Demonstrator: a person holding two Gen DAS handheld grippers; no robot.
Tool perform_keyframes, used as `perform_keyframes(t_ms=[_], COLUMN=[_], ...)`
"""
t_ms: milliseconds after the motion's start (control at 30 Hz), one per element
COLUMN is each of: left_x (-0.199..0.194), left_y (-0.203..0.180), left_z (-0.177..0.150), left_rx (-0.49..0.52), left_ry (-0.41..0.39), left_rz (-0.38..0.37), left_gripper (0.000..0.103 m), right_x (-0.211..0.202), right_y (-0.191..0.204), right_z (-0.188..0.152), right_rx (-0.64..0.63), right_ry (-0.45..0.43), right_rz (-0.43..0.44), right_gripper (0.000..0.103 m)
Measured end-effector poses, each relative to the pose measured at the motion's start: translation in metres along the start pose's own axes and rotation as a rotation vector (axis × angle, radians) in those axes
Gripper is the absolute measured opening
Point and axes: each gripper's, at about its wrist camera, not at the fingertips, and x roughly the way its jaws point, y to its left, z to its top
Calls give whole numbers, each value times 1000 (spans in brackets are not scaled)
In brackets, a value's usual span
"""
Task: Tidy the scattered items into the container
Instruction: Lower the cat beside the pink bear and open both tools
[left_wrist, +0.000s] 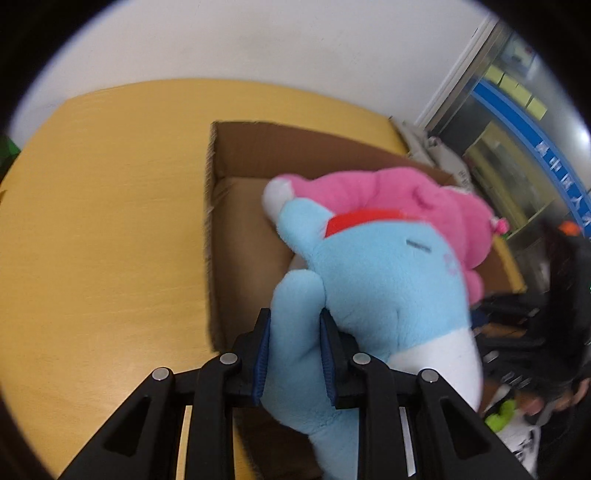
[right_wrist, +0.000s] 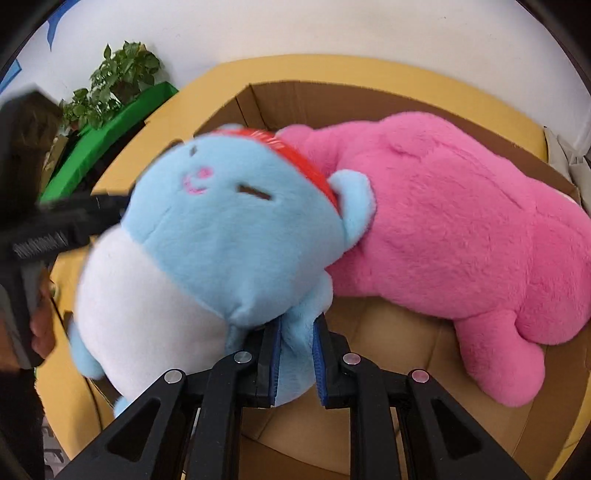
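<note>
The yellow wooden table is carrying an open cardboard box, which is sitting toward its far right part, with the near wall and floor of the box visible in the right wrist view. A large pink plush toy is lying on its side inside the box, filling most of the far half; in the left wrist view it is showing behind the blue one. A blue-and-white plush toy with a red collar is hanging above the box opening, touching the pink plush along its collar side, and both grippers are holding it at once. The left gripper is pinching a blue limb of the toy between its blue-padded jaws, which are standing only partly closed around the thick fabric. The right gripper is clamping another blue limb, jaws narrowed onto the plush with stuffing bulging between the pads. A green potted plant is standing beyond the table's left end by the white wall. Edges of the blue plush are blurring.
</note>
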Motion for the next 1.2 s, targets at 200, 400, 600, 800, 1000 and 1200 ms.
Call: perform_keyframes(t_ms=[200,400,600,800,1000,1200], left_x=[4,3,-10,-65,-132,-161], left_y=[2,-4,2,-17,-60,-77], left_z=[1,-6,-19,-46,-92,-135], left_rx=[31,48,41,25,9,-40], left_ry=[11,27,17,-104,-268,-313], left_rz=[74,94,64,42,64,102], left_gripper=[22,22,25,73,80,80], right_x=[1,22,9,-50,-125,-140], right_y=[14,19,-4,18,59,80], right_z=[20,3,-4,-35,-85,-129], right_rx=[-80,-111,-18,-48,-21,-18], right_ry=[-43,22,13,-106,-289,-306], right_rz=[-83,-89,31,32,28,-62], right_gripper=[17,17,32,98,103,103])
